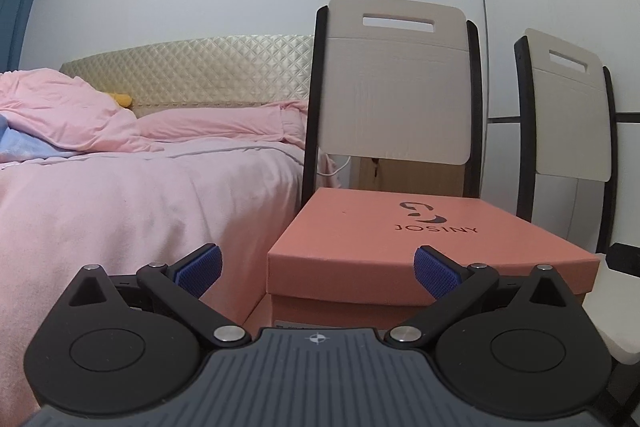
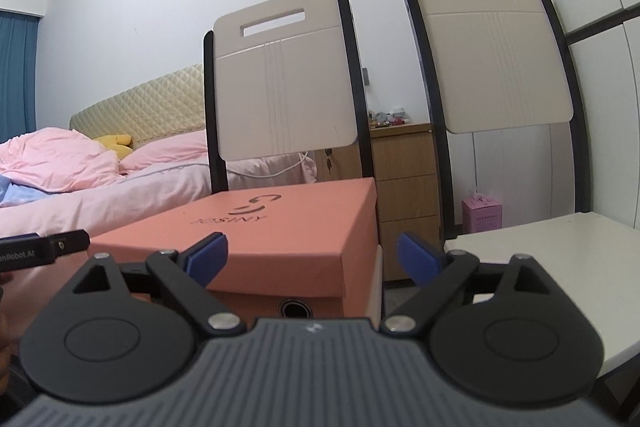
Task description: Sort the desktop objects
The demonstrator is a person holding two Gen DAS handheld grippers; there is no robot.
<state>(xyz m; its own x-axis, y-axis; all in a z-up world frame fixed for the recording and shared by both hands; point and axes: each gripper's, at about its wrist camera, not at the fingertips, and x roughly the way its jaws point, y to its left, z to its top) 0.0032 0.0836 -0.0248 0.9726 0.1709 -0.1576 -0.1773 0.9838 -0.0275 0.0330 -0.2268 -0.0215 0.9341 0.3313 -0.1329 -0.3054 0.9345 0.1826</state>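
Both grippers wide open, nothing held.

Left gripper (image 1: 318, 269) and right gripper (image 2: 312, 257) hang spread and empty as I face the salmon shoebox (image 1: 416, 227), which sits lid-on upon a chair (image 1: 396, 87) beside the pink bed (image 1: 120, 195); a white table (image 2: 560, 267) lies right.

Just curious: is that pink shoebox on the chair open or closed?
Closed: the shoebox lid sits flat over its base on all visible sides.
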